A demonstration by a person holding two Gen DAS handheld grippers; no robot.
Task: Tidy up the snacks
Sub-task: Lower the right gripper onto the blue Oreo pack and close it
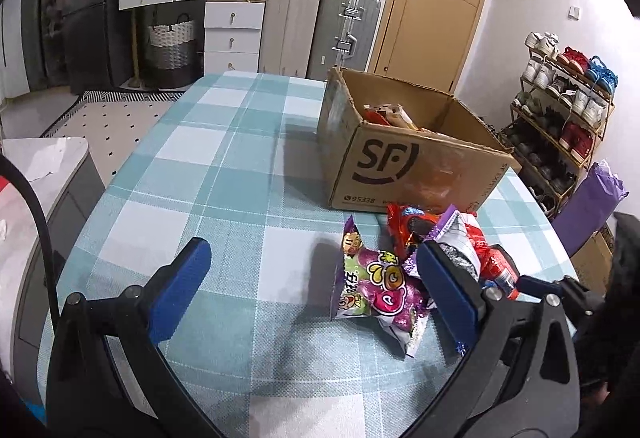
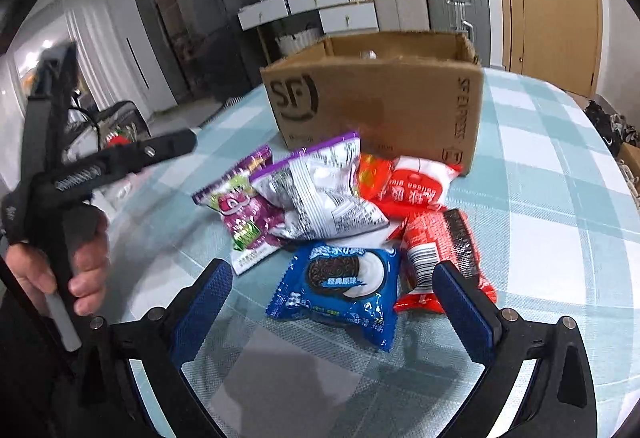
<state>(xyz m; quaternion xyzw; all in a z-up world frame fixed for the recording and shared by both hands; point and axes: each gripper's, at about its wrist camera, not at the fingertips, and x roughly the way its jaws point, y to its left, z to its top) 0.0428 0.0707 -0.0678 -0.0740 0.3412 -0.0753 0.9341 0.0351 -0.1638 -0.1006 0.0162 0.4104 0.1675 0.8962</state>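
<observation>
1. Left tongs (image 1: 316, 278): spread wide apart, holding nothing, low over the checked tabletop (image 1: 224, 158). The purple candy bag (image 1: 376, 286) lies between the blue pads, nearer the right one.
2. Right tongs (image 2: 334, 306): also wide apart and empty, with the blue cookie pack (image 2: 340, 282) between the pads.
3. Snack pile: a white-and-purple bag (image 2: 320, 194) and red packets (image 2: 432, 238) lie heaped together on the tabletop, just in front of the cardboard box (image 2: 380, 102).
4. Box open on top; a few wrappers (image 1: 388, 114) show inside.
5. A hand (image 2: 60, 258) grips the left tool's handle.

Glossy plastic snack packets (image 2: 320, 206), matt cardboard box (image 2: 384, 106)
</observation>
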